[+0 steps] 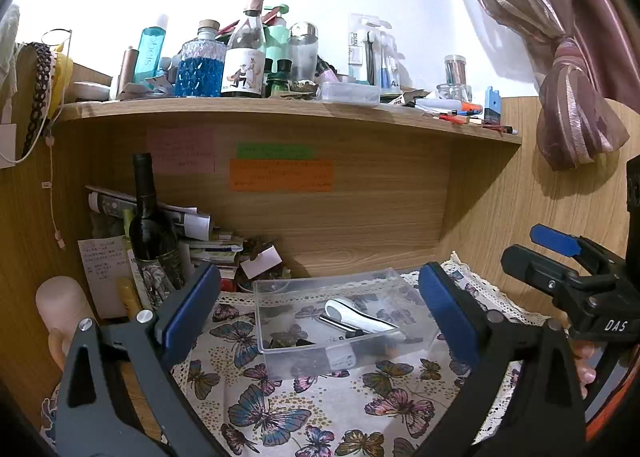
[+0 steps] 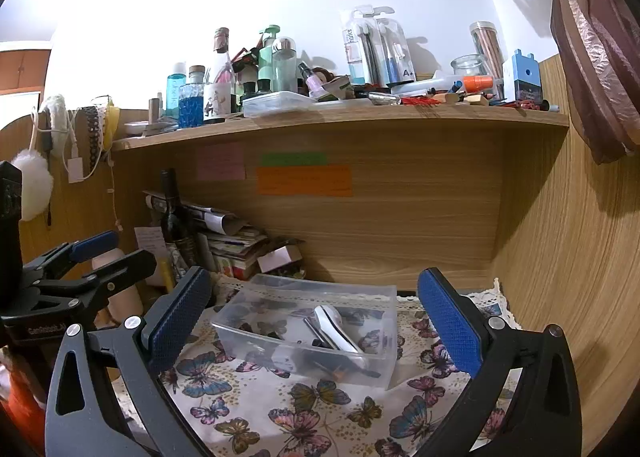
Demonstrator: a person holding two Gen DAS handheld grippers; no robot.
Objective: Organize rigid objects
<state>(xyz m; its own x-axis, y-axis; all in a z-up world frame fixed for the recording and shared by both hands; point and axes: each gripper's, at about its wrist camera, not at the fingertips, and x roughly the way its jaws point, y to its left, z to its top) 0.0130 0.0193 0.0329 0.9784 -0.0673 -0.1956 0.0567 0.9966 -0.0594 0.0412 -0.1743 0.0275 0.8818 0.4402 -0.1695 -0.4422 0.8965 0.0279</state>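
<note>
Clear plastic bin (image 1: 280, 321) sits on the butterfly cloth (image 1: 280, 409) covering the desk, at 12 o'clock from the left hand-held gripper (image 1: 320, 309), between its spread blue pads, not touching them. Inside the bin: white elongated gadget (image 1: 360, 315), dark pen-like stick (image 1: 340, 327), small dark bits. Right hand-held gripper (image 2: 316, 321) also released, jaws wide, empty, bin (image 2: 256, 337) at its 12 o'clock. Dark wine bottle (image 1: 150, 225) at 10 o'clock from the bin. Cluttered shelf (image 1: 280, 107) above.
</note>
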